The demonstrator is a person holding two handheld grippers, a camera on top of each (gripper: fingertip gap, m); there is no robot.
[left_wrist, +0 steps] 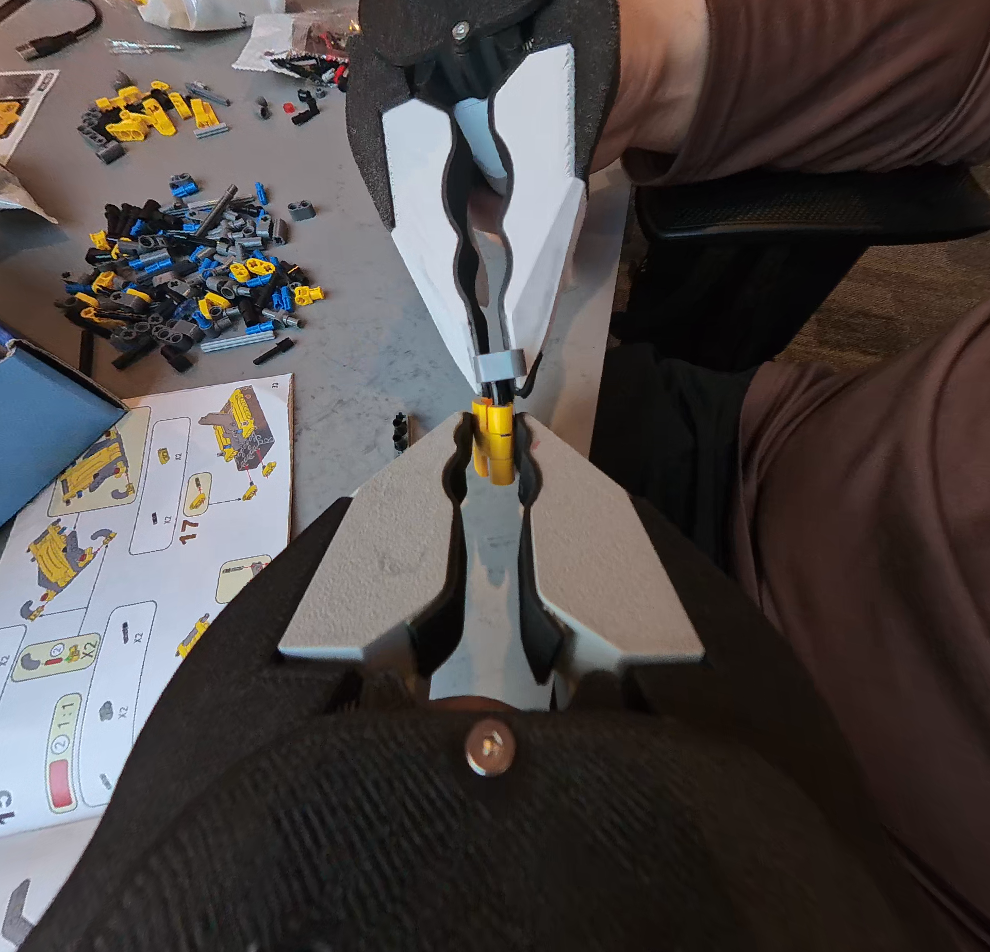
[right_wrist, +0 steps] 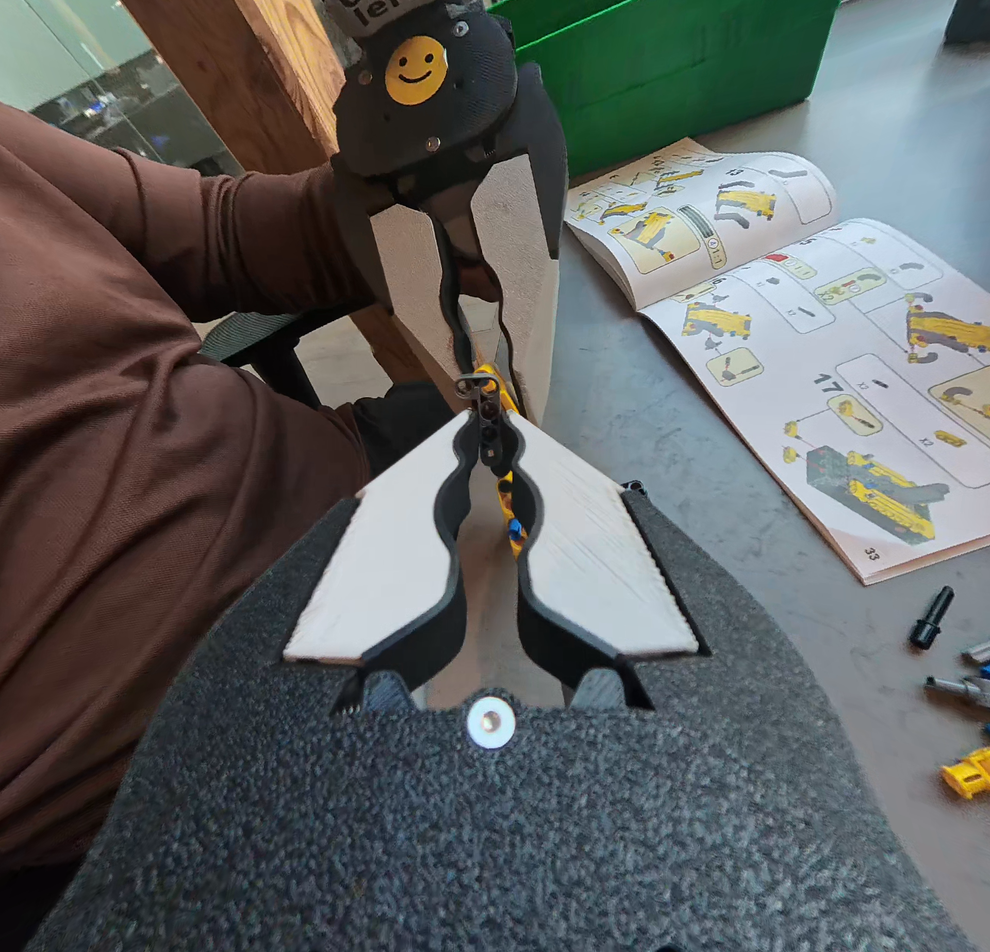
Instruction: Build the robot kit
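My left gripper (left_wrist: 490, 425) is shut on a small yellow connector piece (left_wrist: 494, 444) just above the grey table (left_wrist: 348, 369). My right gripper (left_wrist: 503, 374) comes in from the top, tip to tip with the left. It is shut on a dark beam with a grey end piece (left_wrist: 501, 365) that meets the yellow piece. In the right wrist view my right gripper (right_wrist: 490, 422) pinches the dark holed beam (right_wrist: 490, 436), and a yellow beam with blue pins (right_wrist: 506, 497) shows between its fingers. The left gripper (right_wrist: 495, 390) reaches down from above onto the yellow end (right_wrist: 488, 372).
A pile of small black, blue, grey and yellow parts (left_wrist: 182, 278) and a yellow cluster (left_wrist: 144, 114) lie left. An open instruction booklet (left_wrist: 134, 551) (right_wrist: 803, 363), a blue box (left_wrist: 43, 417), a green bin (right_wrist: 669, 53), a wooden post (right_wrist: 241, 69) and loose pins (right_wrist: 932, 615) surround the grippers. Less than 4 cm separates the two grippers' tips.
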